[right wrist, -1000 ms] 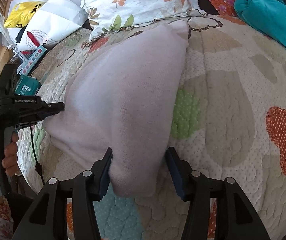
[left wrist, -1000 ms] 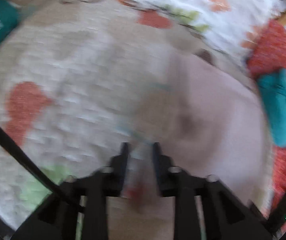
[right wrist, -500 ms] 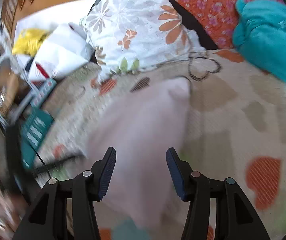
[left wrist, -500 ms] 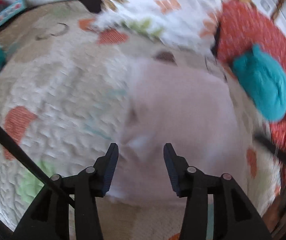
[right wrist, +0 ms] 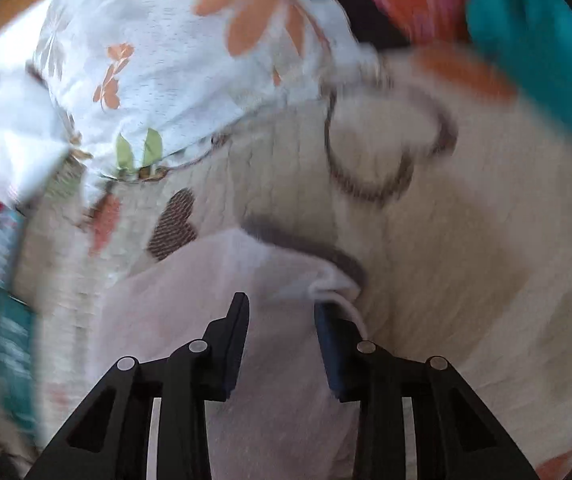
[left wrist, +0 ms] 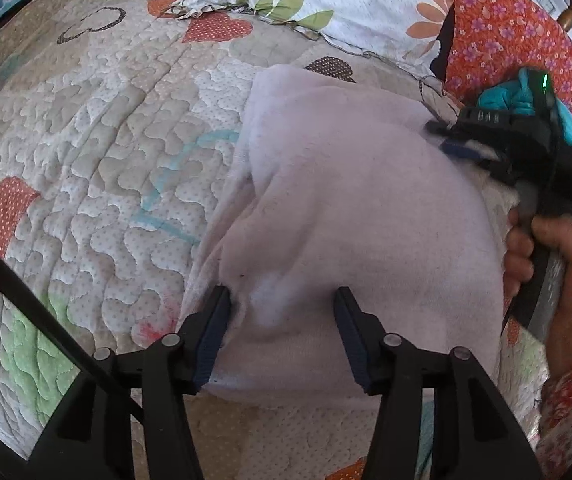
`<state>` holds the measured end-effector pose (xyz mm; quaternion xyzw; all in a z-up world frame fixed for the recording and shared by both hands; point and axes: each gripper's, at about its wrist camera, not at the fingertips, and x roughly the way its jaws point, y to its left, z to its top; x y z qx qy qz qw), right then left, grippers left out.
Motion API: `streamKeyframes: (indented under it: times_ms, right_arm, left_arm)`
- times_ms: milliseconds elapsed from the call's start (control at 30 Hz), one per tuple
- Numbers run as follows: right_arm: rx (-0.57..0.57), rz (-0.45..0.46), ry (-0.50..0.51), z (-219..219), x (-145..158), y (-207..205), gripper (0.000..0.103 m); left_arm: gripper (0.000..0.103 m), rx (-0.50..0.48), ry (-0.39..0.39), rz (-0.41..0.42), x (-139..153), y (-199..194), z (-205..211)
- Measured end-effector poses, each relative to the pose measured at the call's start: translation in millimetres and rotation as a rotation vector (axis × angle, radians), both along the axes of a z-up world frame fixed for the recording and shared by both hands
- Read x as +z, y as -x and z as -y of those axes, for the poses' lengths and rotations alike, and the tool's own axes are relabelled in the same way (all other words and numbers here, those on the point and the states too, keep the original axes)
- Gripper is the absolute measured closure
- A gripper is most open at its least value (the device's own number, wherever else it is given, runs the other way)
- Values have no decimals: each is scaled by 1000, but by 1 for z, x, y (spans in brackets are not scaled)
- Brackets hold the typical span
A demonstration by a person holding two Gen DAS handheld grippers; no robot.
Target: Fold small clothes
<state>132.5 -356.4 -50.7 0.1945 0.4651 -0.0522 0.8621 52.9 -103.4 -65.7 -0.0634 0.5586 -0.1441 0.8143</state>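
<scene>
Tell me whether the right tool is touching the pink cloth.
Touching. The right wrist view shows the pink cloth lying between the right tool's fingers, its corner draped over the right finger.

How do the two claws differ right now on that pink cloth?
The left claw stands wide open, straddling the near edge of the pink cloth. The right claw has a narrower gap and sits at a corner of the cloth. The left view is sharp and the right is blurred, so whether the right claw truly pinches the cloth is unclear. Both are black, with cloth between their fingers.
</scene>
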Motion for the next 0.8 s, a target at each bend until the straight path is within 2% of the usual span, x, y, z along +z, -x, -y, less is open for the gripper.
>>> streamKeyframes:
  times_ms: [33, 67, 100, 167, 233, 333, 433, 500, 567, 633, 700, 733, 767, 800]
  right_arm:
    - [8, 27, 109, -11, 16, 1, 62]
    - [29, 56, 160, -20, 29, 1, 61]
    - [59, 91, 169, -28, 41, 3, 61]
    - [125, 146, 72, -44, 63, 6, 60]
    - [235, 134, -122, -66, 66, 1, 53]
    - [423, 27, -382, -113, 43, -14, 51]
    - [531, -80, -461, -147, 11, -32, 50]
    - [531, -151, -426, -163, -15, -49, 50]
    - [491, -158, -367, -170, -28, -67, 55]
    - [439, -117, -318, -168, -22, -85, 55]
    - [351, -86, -146, -168, -9, -98, 54]
    - [312, -85, -95, -165, -5, -101, 51]
    - [281, -74, -87, -160, 2, -102, 51]
    - [271, -50, -130, -155, 11, -99, 51]
  left_arm:
    - [48, 2, -1, -1, -1, -2, 1]
    - [47, 4, 2, -1, -1, -2, 1]
    - [47, 7, 8, -2, -1, -2, -1]
    - [46, 14, 19, -7, -1, 0, -2]
    - [46, 26, 36, -15, -1, 1, -5]
    - [45, 52, 75, -28, 0, 7, -12]
    - [46, 67, 107, -38, 0, 10, -19]
    - [45, 77, 127, -43, -1, 11, -23]
    - [45, 80, 133, -44, -1, 11, -25]
    - [45, 74, 128, -42, 0, 12, -25]
    - [45, 62, 112, -36, 0, 14, -23]
    - [45, 56, 103, -33, 2, 15, -22]
    - [45, 51, 98, -31, 3, 16, -22]
    - [45, 45, 97, -29, 4, 17, -21]
